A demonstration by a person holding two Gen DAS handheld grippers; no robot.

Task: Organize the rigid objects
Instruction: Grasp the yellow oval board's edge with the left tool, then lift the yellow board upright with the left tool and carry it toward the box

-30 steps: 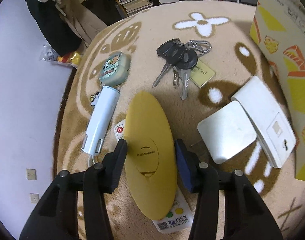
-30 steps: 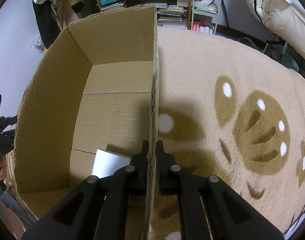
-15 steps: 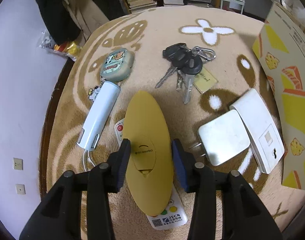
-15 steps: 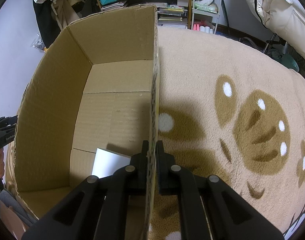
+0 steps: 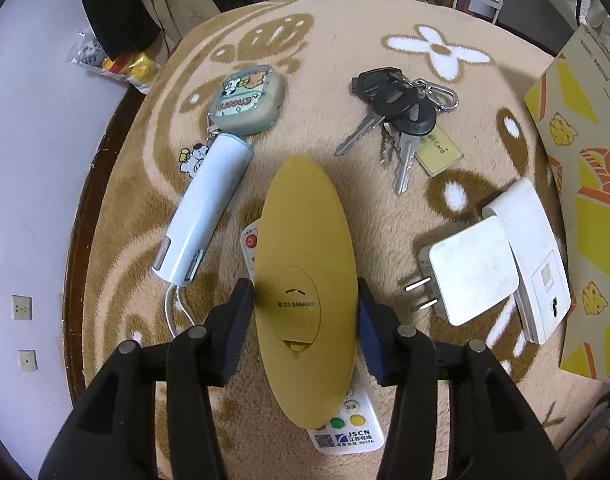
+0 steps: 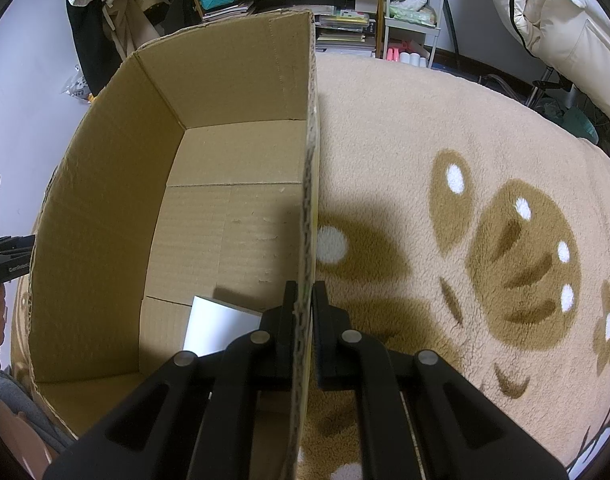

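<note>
Yellow oval case (image 5: 305,280) clamped at mid-length in left gripper (image 5: 305,320) jaws, above remote (image 5: 345,432) on rug (image 5: 385,220). Lift level, carry right to cardboard box (image 6: 105,208). Right gripper (image 6: 303,312) jaws pinched on box wall; hold steady.

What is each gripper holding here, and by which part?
The left gripper clamps the yellow oval object across its middle, by its side edges. The right gripper pinches the cardboard box by its right wall's top edge.

Beige patterned rug (image 5: 385,216), keys (image 5: 397,120), white chargers (image 5: 473,270), remote (image 5: 347,434), blue tube (image 5: 203,216), cardboard box (image 6: 105,220)
</note>
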